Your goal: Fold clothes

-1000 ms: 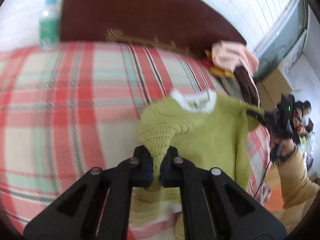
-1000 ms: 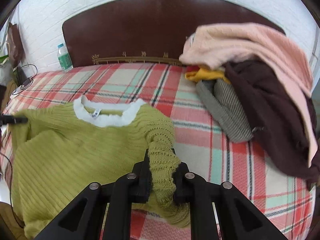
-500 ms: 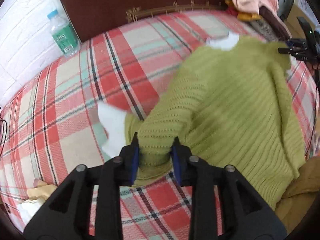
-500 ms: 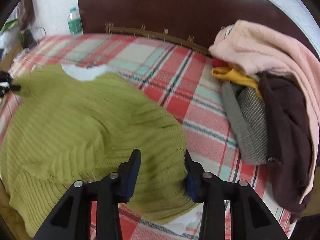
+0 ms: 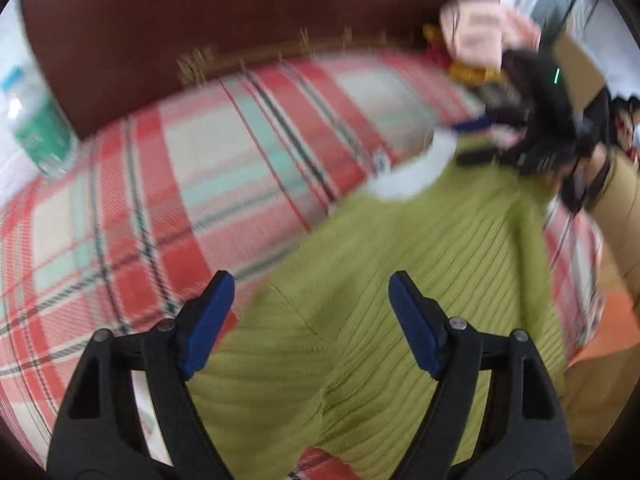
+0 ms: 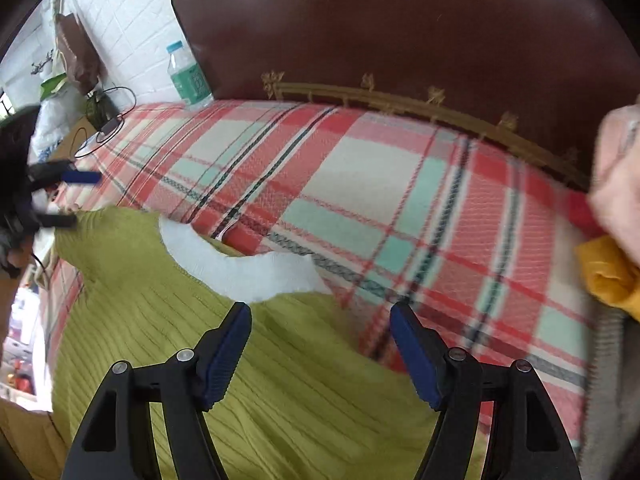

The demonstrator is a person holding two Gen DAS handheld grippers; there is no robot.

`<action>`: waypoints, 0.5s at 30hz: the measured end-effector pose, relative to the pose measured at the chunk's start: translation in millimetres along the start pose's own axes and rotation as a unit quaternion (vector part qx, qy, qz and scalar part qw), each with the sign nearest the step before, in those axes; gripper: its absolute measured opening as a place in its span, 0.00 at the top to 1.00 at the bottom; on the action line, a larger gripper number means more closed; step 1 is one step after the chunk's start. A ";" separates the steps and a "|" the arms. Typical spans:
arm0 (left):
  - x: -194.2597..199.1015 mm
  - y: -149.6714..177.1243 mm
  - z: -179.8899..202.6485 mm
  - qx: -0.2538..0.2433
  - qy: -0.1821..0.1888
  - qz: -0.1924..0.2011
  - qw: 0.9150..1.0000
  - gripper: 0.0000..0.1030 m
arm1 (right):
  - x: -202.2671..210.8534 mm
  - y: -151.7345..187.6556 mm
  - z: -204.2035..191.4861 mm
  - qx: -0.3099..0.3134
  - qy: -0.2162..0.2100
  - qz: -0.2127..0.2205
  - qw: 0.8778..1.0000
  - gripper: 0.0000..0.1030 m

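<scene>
Left tongs (image 5: 310, 308): gaping apart over the sweater (image 5: 400, 300).
Right tongs (image 6: 320, 340): spreading apart, empty.
Sweater: lying on the bed (image 6: 360, 184), collar (image 6: 240, 268) toward 12 o'clock.

Both claws are black plastic frames with triangular cut-outs: the left claw (image 5: 310, 300), the right claw (image 6: 320, 330). Blue pads (image 5: 208, 320) line the fingertips, silver screws (image 6: 185, 355) mark joints. A tan sleeve (image 5: 618, 196) shows.

Water bottle (image 6: 187, 76) beside dark headboard (image 6: 400, 28), behind plaid bedspread (image 6: 360, 184).

Green sweater (image 6: 304, 400), white collar (image 6: 240, 272); red-teal plaid bedspread (image 6: 360, 184); seemingly pink garment (image 5: 480, 32).
</scene>
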State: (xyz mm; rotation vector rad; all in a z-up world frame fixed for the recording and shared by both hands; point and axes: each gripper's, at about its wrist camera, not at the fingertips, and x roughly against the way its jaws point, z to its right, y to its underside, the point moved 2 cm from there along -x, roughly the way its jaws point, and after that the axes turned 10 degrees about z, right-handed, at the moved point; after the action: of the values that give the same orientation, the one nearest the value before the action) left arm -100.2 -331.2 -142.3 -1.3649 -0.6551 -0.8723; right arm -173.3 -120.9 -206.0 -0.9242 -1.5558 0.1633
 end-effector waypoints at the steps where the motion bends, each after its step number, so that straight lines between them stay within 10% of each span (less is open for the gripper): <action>1: -12.7 6.7 0.9 -0.004 -0.005 -0.015 1.000 0.29 | -5.9 1.7 -3.3 0.006 -0.006 -0.010 1.000 0.48; 3: -18.2 9.5 3.6 -0.007 -0.011 -0.017 1.000 0.56 | -12.7 4.7 -13.9 0.039 -0.003 -0.027 0.999 0.80; 5: -15.3 8.3 7.2 -0.011 -0.016 -0.005 1.000 0.89 | -7.4 4.5 -25.8 0.075 0.007 -0.020 0.997 0.87; 13: 36.9 -49.6 10.4 -0.025 -0.139 0.122 0.983 0.87 | 31.8 -46.2 -45.1 0.129 0.132 0.131 0.974 0.87; 15: 19.1 -52.0 4.1 -0.024 -0.186 0.111 0.976 0.62 | 19.5 -50.5 -39.5 0.114 0.159 0.119 0.973 0.73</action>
State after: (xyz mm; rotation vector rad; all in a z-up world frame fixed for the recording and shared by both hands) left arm -132.9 -329.4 -97.5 -1.6279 -0.7520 -0.4583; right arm -159.7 -158.1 -151.9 -0.9022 -1.1025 0.3410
